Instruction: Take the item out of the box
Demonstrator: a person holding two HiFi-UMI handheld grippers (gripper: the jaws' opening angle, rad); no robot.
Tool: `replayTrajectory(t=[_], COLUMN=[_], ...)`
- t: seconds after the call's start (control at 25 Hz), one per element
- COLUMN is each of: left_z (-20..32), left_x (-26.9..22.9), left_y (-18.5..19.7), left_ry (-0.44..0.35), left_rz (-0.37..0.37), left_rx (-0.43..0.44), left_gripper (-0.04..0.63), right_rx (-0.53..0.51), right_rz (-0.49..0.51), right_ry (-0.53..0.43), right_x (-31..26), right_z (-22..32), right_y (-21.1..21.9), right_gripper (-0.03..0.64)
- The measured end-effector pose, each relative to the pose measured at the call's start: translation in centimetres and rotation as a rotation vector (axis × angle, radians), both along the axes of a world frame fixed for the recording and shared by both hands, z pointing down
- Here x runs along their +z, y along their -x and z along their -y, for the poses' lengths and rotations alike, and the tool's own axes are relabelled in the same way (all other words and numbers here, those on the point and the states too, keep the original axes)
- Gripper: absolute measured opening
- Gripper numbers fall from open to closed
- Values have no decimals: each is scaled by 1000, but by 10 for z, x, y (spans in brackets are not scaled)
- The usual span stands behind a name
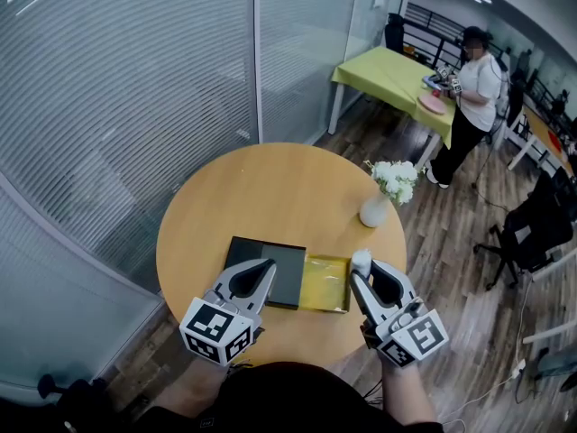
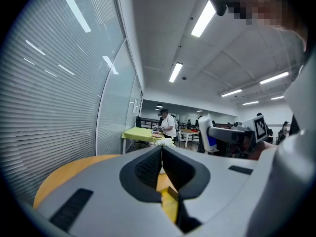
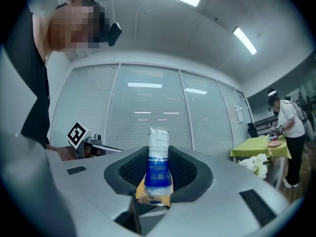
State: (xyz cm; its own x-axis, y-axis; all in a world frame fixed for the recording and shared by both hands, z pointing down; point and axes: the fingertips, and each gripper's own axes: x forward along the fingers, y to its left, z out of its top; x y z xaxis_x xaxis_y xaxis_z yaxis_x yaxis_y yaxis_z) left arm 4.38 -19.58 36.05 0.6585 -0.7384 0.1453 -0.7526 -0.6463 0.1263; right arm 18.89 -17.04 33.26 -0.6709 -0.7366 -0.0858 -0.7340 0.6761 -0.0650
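R gripper (image 3: 159, 168) is clenched on the bottle (image 3: 159, 154), pads on both sides of its blue band. The bottle stands upright with its white cap end past the jaw tips. A yellow scrap (image 3: 154, 197) hangs at its lower end, prob. packing caught up w/ it.

In head view the bottle sits just off the box's (image 1: 326, 287) right edge, so I judge it's out and the job's nearly done.

To do this well: keep the squeeze even, keep the bottle vertical, and carry it further right of the box. Set it on bare table (image 1: 270, 188), short of the vase (image 1: 374, 211) beyond the box. Watch the scrap doesn't upset the base.

L gripper (image 1: 263, 269) is closed on nothing I can make out, over the black lid (image 1: 287, 273) left of the box. Leave it there as a steady.
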Motion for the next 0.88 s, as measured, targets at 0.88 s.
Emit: replayTrajectory(t=[0.88], left_z=[-5], left_x=[11], left_y=[20], left_ry=[25], left_rz=[-3], left_rx=[-30], left_gripper=[14], right_rx=[-19], right_rz=[2], right_ry=[28], right_x=[10], right_z=[0], right_y=[16], right_gripper=[133])
